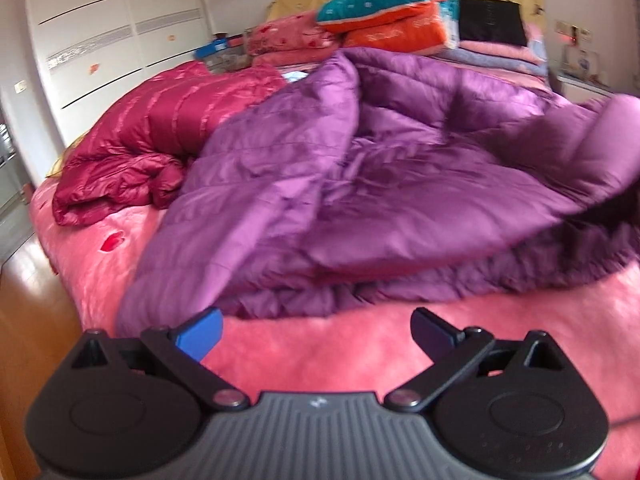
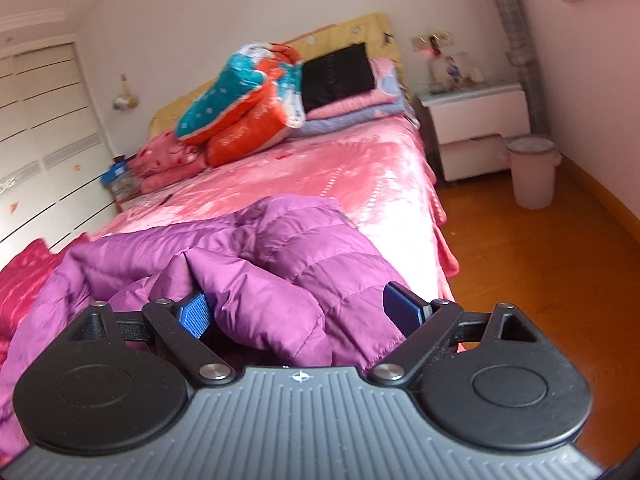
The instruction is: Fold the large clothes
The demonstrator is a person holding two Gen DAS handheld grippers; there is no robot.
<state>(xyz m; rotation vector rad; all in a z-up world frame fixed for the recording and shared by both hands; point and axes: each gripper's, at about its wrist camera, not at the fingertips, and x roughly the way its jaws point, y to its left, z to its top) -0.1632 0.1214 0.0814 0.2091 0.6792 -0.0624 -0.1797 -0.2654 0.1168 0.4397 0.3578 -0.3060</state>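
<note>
**A:** Pink bedspread [image 1: 320,344] fills the foreground of the left wrist view, with a white wardrobe [image 1: 112,32] behind. Where's the garment?

**B:** A purple quilted down coat [image 1: 360,168] lies crumpled across the middle of the bed, its near hem close to the bed's foot edge. A crimson padded coat [image 1: 160,136] is bunched beside it, toward the bed's left edge. The left gripper [image 1: 316,332] hovers over bare spread just short of the hem, jaws wide, nothing between them.

**A:** And the right wrist view?

**B:** Same purple coat [image 2: 280,264], heaped near the bed's right edge, with stacked pillows [image 2: 248,100] at the head. The right gripper [image 2: 296,312] has a puffy fold sitting between its spread fingers; the left pad [image 2: 194,314] touches fabric, but the jaws aren't closed on it.

**A:** How will it handle?

**B:** Light, soft and springy, I'd judge, with a slick shell that may slide out of a shallow pinch. Better to bite deep on a stitched seam, hem or cuff than on a puffed panel.
</note>
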